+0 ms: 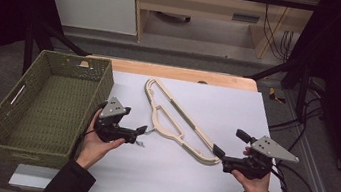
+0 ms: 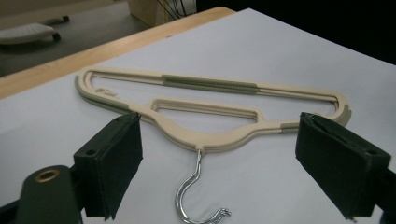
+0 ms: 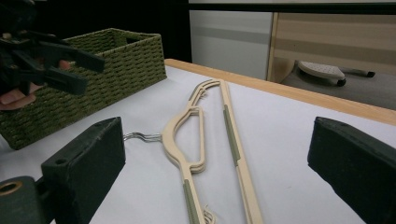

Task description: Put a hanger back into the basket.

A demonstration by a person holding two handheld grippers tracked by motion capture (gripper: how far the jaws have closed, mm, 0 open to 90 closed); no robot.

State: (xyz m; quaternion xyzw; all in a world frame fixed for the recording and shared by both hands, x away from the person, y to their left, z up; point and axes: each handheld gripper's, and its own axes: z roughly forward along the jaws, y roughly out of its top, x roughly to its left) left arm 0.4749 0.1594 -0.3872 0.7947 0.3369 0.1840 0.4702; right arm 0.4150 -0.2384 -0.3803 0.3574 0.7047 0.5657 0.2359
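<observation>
A stack of cream hangers (image 1: 180, 122) lay flat on the white sheet (image 1: 237, 110) covering the table, running diagonally from near the far edge toward the person's right, metal hooks (image 2: 196, 196) turned toward the left side. The left gripper (image 1: 143, 131) hovered just beside the hooks, its jaws spread wide and nothing between the pads — in the left gripper view the hangers' necks sat just beyond the two black jaws, a hook curling down between them without touching either. The right gripper (image 1: 229, 145) waited at the hangers' near end, jaws likewise wide apart and empty; the right gripper view looked along the hangers' length toward the other hand. A woven green basket (image 1: 1, 117) stood at the table's left edge, close behind the left hand (image 1: 96, 146).
</observation>
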